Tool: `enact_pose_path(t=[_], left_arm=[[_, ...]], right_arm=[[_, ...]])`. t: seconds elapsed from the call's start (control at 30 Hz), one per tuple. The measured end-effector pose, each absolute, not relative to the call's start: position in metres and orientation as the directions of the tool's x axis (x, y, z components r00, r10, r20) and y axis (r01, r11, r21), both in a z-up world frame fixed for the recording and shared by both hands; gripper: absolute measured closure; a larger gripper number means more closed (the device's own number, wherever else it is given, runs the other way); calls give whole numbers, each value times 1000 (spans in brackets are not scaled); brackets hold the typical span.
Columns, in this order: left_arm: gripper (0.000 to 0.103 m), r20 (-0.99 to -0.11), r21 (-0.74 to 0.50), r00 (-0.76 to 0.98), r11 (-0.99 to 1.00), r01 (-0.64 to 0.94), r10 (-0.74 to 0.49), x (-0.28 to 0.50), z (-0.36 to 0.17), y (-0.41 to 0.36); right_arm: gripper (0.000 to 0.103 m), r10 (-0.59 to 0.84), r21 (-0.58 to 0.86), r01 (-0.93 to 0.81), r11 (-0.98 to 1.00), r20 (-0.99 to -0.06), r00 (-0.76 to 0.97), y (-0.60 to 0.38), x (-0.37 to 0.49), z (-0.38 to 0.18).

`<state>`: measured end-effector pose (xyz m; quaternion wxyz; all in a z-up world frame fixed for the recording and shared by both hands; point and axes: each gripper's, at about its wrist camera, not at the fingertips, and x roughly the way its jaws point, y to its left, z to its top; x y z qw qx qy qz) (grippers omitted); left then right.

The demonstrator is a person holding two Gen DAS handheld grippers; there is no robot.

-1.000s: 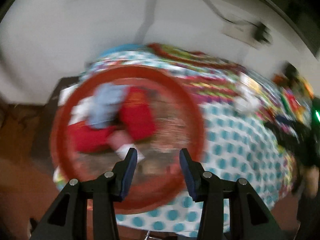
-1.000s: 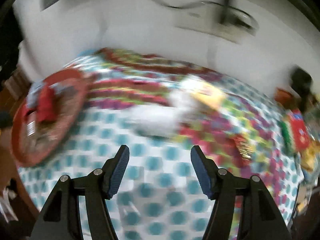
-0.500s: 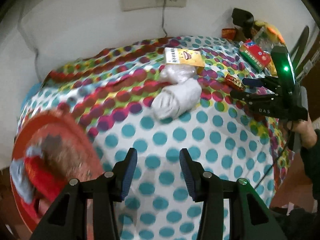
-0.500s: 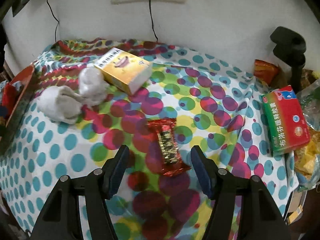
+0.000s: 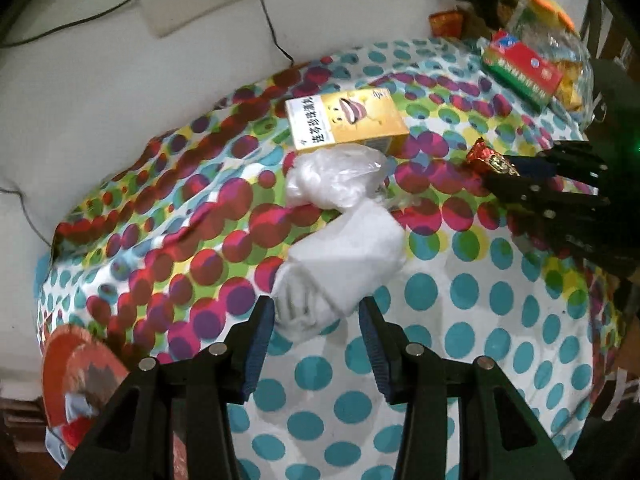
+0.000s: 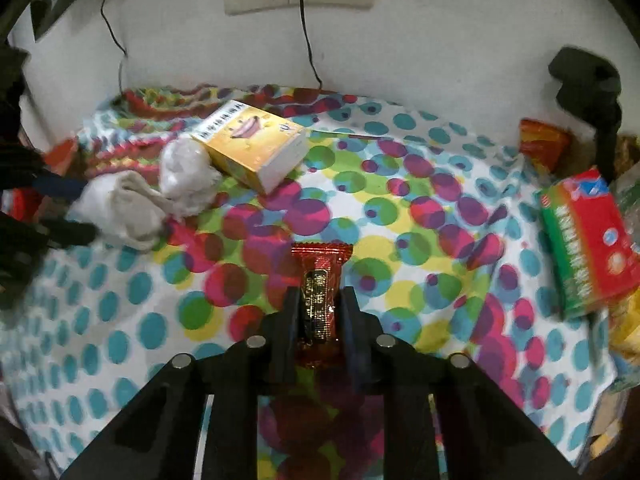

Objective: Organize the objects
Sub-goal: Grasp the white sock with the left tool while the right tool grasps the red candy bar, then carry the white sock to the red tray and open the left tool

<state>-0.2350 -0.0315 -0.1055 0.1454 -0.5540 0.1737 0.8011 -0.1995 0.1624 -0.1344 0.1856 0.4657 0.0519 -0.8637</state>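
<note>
— Jaws of the right gripper [image 6: 318,312]: how are they set?
— Clamped on the red candy [image 6: 320,300], on the desk [image 6: 400,240].
— And the left gripper [image 5: 316,332]?
— Held apart, just before the white cloth [image 5: 340,264].

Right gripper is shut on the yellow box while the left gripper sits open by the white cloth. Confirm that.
Not quite. The right gripper is shut on the red candy wrapper, as the right wrist view shows. The yellow box lies untouched; the left gripper is open by the white cloth.

Box [image 5: 346,122] behind plastic bag [image 5: 336,178], rolled cloth [image 5: 344,256] in front, all on tablecloth [image 5: 460,320].
</note>
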Motion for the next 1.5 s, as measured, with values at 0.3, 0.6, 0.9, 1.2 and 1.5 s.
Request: enact_pose_path(t=[0.3,0.6,0.9,1.2,1.5], left_arm=[[49,-942,137,-335,-902,-410,9,-253,-123,-13],[62,-933,0,-344,-957,-289,104,-258,-118,-27],[66,-915,-16,-386,-967,-253,116,-237,-86,-34],[66,-914,-38,-392,-982,-184,108,-219,-68,-51],[66,-906,-40,-413,-991,-126,89,-196,-53,-70]], right_arm=[[84,-300,112,356,-928,-792,-531,149,-190,-138],[84,-299,115,345,-932,-781,-549,143,-188,-139],[84,-267,71,342,-937,-777,-570,137,-183,-143],[84,-263,64,343,-937,-777,-572,138,-184,-145],[83,-242,37,344,-938,-780,-577,133,-182,-144]])
